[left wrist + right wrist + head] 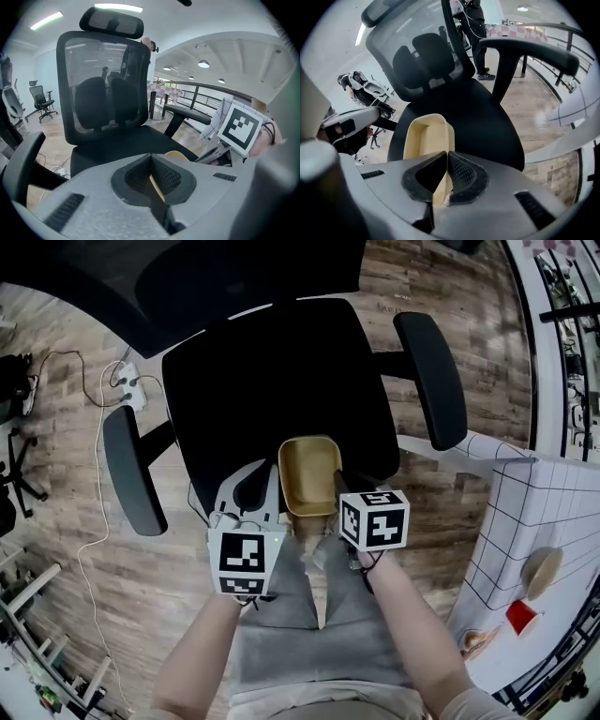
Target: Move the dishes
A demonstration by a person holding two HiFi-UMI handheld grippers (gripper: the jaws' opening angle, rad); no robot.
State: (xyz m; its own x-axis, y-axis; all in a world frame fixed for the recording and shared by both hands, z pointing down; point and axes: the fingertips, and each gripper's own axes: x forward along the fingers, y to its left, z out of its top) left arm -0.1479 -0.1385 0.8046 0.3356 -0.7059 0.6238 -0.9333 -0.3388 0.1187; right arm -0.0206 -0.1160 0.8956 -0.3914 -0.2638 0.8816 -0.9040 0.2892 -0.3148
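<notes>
Dish (425, 136): on chair (483, 112) seat, long axis running near to far. Left claw (151, 177) and right claw (446, 177) both clamp its near rim.

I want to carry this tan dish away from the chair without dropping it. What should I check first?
1. Right hand-held gripper shut on the tan dish rim: ok.
2. Left hand-held gripper shut on the opposite rim: ok.
3. Dish empty, nothing to spill: ok.
4. Dish lifted clear of the chair seat: cannot tell.
5. Dish held level: cannot tell.
</notes>
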